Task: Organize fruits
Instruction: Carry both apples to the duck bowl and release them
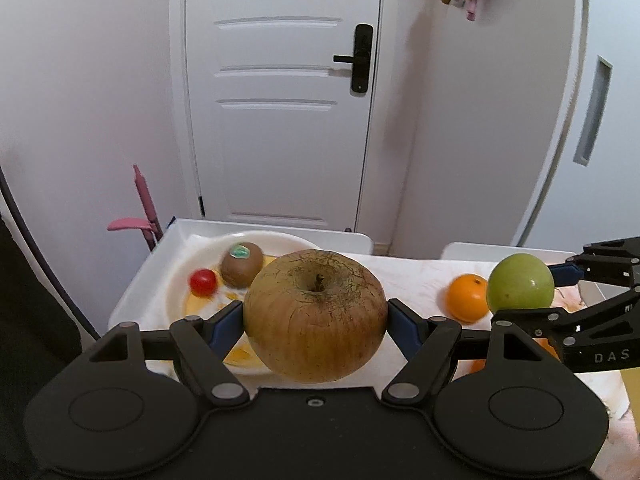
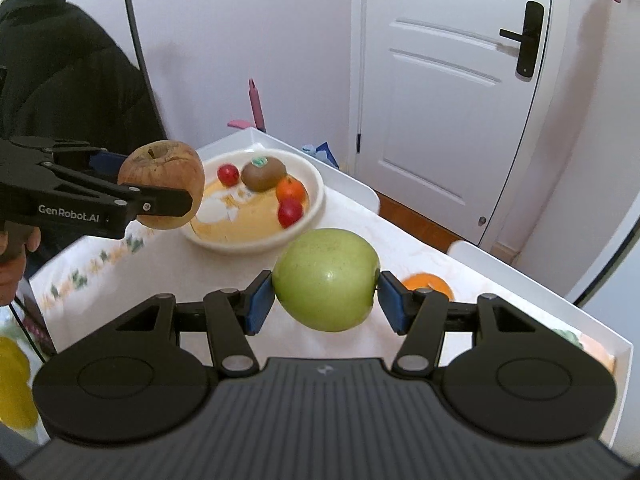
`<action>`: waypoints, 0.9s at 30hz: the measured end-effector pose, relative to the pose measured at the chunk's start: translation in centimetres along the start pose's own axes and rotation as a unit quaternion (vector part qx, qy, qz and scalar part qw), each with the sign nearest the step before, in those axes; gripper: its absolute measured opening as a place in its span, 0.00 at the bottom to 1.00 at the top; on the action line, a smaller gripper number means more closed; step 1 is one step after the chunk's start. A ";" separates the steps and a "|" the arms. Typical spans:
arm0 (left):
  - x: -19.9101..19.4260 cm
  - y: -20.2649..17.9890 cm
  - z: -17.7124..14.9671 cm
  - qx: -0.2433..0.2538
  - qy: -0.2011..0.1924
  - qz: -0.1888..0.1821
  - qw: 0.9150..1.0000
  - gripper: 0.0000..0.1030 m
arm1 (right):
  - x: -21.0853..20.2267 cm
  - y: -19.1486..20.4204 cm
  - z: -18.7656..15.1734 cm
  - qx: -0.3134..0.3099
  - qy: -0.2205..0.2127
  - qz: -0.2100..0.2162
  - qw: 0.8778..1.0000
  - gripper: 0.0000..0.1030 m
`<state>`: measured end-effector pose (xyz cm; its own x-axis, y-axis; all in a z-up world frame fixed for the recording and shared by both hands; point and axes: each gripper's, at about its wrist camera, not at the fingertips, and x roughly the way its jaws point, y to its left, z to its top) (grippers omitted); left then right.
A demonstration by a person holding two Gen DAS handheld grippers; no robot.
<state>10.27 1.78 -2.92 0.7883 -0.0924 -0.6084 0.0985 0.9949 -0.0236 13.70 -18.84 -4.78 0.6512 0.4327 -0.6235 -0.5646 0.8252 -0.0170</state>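
My left gripper [image 1: 316,320] is shut on a brown russet apple [image 1: 316,316] and holds it above the table, near the white bowl [image 1: 280,238]; it also shows in the right wrist view [image 2: 162,184]. My right gripper [image 2: 326,292] is shut on a green apple [image 2: 326,280], held above the table right of the bowl [image 2: 316,200]. The bowl holds a kiwi [image 2: 264,174] with a sticker, a small orange [image 2: 291,189] and two red cherry tomatoes [image 2: 228,174] [image 2: 290,212]. Another orange [image 1: 466,298] lies on the tablecloth.
The white table [image 2: 500,276] has a raised rim and a patterned cloth. A white door [image 1: 280,92] and walls stand behind it. A pink object [image 1: 144,208] stands at the table's far left corner. My dark-clothed body [image 2: 68,72] is at the left.
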 end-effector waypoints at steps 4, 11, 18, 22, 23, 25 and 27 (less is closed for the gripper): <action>0.7 2.5 0.9 0.010 0.003 -0.003 1.000 0.77 | 1.3 1.8 1.4 0.016 -0.001 -0.007 1.000 0.69; 3.6 6.5 1.4 0.031 0.016 -0.018 0.999 0.77 | 4.2 4.4 3.0 0.043 0.004 -0.023 0.999 0.69; 6.8 8.9 1.1 0.054 0.032 -0.031 0.998 0.77 | 6.9 5.7 3.8 0.067 0.013 -0.039 0.997 0.69; 8.7 9.5 0.7 0.071 0.045 -0.040 0.996 0.77 | 8.1 6.2 4.1 0.077 0.019 -0.046 0.996 0.69; 9.2 9.5 0.5 0.076 0.048 -0.043 0.995 0.77 | 8.5 6.2 4.2 0.079 0.021 -0.048 0.995 0.69; 9.8 9.5 0.4 0.085 0.052 -0.046 0.994 0.77 | 9.1 6.2 4.3 0.085 0.026 -0.052 0.995 0.69; 10.5 9.6 0.2 0.091 0.058 -0.050 0.993 0.77 | 9.6 6.2 4.4 0.089 0.029 -0.056 0.994 0.69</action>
<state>19.62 10.39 -9.39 0.6954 -0.1747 -0.6971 0.2890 0.9561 0.0486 18.67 -7.95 -7.47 0.6710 0.3175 -0.6700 -0.3883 0.9203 0.0472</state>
